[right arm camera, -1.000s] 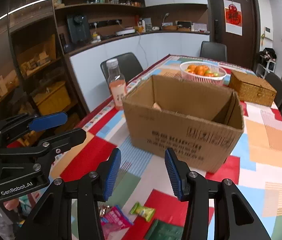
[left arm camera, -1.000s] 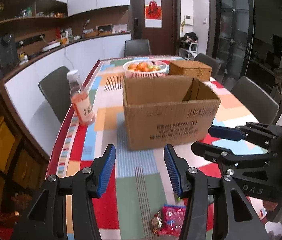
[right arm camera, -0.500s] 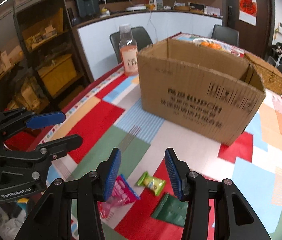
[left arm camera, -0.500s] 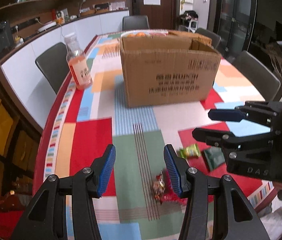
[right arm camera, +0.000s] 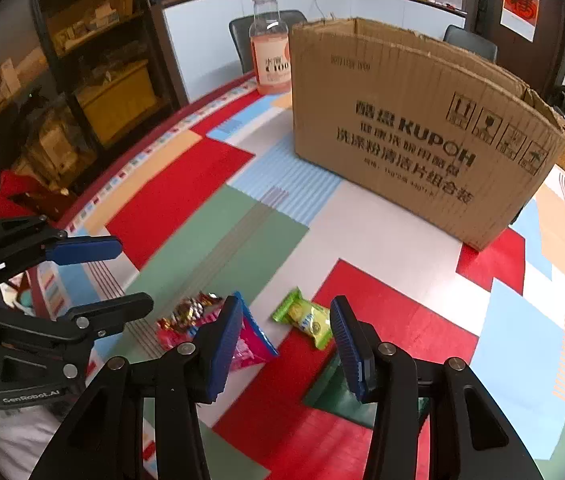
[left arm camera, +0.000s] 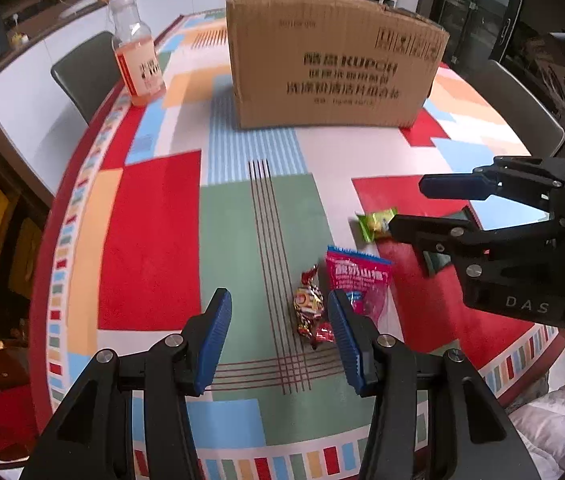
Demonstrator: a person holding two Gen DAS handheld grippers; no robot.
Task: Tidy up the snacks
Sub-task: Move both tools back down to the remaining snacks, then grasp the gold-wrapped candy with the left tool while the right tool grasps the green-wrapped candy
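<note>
A brown cardboard box (left arm camera: 334, 60) stands open-topped at the middle of the patchwork tabletop (left arm camera: 154, 240), presumably there to take the snacks. They lie loose near the front edge: a pink packet (left arm camera: 356, 276), a green-yellow packet (right arm camera: 308, 318), a dark green sachet (right arm camera: 334, 396) and a red-gold foil candy (left arm camera: 308, 310). The left gripper (left arm camera: 278, 336) and right gripper (right arm camera: 282, 344) hover above them, jaws released and empty, placed to pick.

tablecloth (left arm camera: 150, 240): red, green, blue patchwork | box (left arm camera: 334, 60): brown | packets: pink (left arm camera: 358, 276), green (right arm camera: 308, 318) | tool pads (left arm camera: 214, 340): blue
</note>
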